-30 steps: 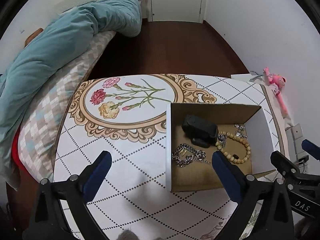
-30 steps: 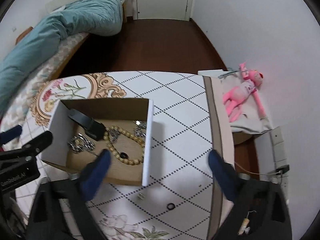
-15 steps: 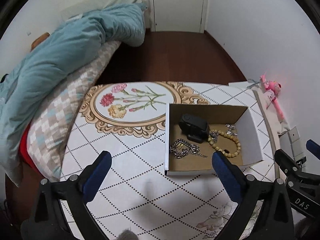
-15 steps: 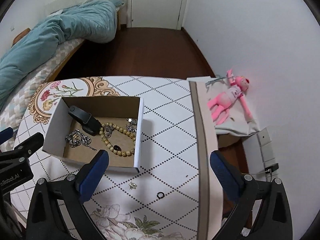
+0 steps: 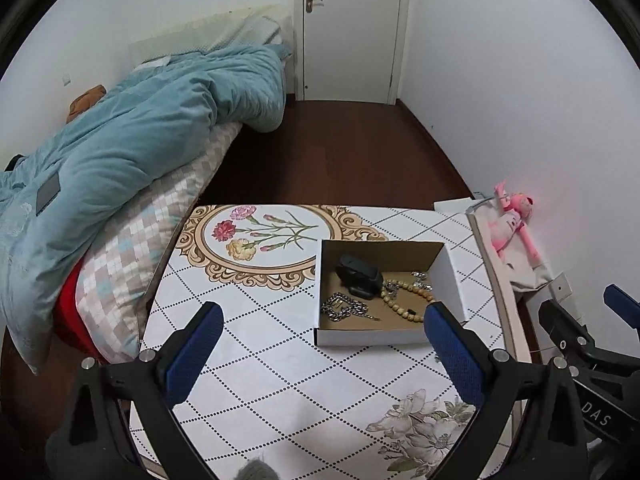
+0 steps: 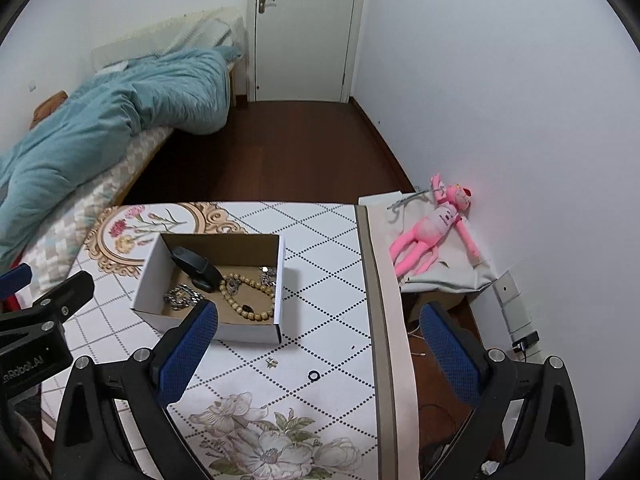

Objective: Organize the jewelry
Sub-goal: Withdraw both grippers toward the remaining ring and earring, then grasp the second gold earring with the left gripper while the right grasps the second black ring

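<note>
A white cardboard box (image 5: 368, 337) stands on the patterned table (image 5: 256, 344). Inside it lie a black band (image 5: 358, 276), a silver chain (image 5: 344, 307) and a tan bead bracelet (image 5: 404, 302). My left gripper (image 5: 321, 314) is open and empty, held high above the table in front of the box. Also open and empty, my right gripper (image 6: 319, 314) hovers over the table's right part, with the box (image 6: 224, 330) to its left. Outside the box, a small black ring (image 6: 314, 375) and a tiny metal piece (image 6: 272, 362) lie on the table.
A bed with a teal duvet (image 5: 120, 148) runs along the table's left side. A pink plush toy (image 6: 436, 232) lies on a cloth against the right wall, past the table's edge strip (image 6: 384, 320). Dark wooden floor leads to a white door (image 5: 352, 28).
Both grippers have lifted up and back from the box, so the table and room show wider. The box and its contents have stayed put. Both grippers remain open.
</note>
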`<state>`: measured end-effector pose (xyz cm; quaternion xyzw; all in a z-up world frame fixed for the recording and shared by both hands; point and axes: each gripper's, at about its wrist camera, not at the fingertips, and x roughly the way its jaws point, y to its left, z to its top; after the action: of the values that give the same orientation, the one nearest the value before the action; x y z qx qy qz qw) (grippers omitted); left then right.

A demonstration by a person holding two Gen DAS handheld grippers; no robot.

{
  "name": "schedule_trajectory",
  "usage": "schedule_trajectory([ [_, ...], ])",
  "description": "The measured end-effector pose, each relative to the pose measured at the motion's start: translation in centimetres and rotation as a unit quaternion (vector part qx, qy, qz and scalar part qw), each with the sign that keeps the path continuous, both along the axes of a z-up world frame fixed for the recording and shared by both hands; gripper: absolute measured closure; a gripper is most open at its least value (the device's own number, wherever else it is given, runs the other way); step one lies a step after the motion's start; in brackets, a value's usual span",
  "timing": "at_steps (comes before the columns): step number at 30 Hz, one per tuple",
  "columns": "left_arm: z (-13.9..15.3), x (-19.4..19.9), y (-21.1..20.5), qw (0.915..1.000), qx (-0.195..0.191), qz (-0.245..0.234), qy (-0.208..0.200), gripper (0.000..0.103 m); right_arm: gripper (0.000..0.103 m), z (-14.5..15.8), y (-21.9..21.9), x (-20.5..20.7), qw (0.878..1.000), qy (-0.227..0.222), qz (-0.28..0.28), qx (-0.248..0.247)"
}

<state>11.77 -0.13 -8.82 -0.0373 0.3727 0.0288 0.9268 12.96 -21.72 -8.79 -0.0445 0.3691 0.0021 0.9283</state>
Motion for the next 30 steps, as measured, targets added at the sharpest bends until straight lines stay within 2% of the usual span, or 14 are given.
schedule_trajectory([
  [6,0.5,-0.8,0.1,1.0000,-0.005,0.003,-0.002,0.000,0.001,1.3,-0.7,-1.2,1.000,-0.008,-0.003,0.020],
  [10,-0.9,-0.4,-0.5,0.9997,0.004,0.001,0.022,0.000,0.001,0.4,-1.3,-1.1,1.000,0.008,-0.008,0.022],
  [14,-3.3,0.0,-1.4,0.9990,0.018,0.006,0.041,0.000,0.001,-2.7,-2.0,-0.5,0.999,0.043,-0.012,0.017],
  [19,-8.1,1.2,-2.3,0.9956,0.034,0.008,0.086,0.000,0.001,-8.7,-3.2,0.9,0.995,0.094,-0.016,0.022],
  [20,-8.9,1.4,-2.4,0.9949,0.035,0.008,0.094,0.000,0.004,-9.8,-3.3,1.1,0.994,0.101,-0.016,0.023],
  [23,-11.5,2.1,-2.8,0.9919,0.041,0.007,0.120,0.000,0.022,-13.3,-3.7,1.9,0.991,0.128,-0.011,0.033],
  [28,-14.4,2.9,-3.2,0.9883,0.041,-0.003,0.147,0.001,0.034,-17.6,-3.7,3.0,0.988,0.147,0.004,0.048],
  [30,-15.0,3.3,-3.5,0.9877,0.041,-0.008,0.151,0.001,0.044,-18.4,-3.5,3.4,0.988,0.147,0.009,0.051],
])
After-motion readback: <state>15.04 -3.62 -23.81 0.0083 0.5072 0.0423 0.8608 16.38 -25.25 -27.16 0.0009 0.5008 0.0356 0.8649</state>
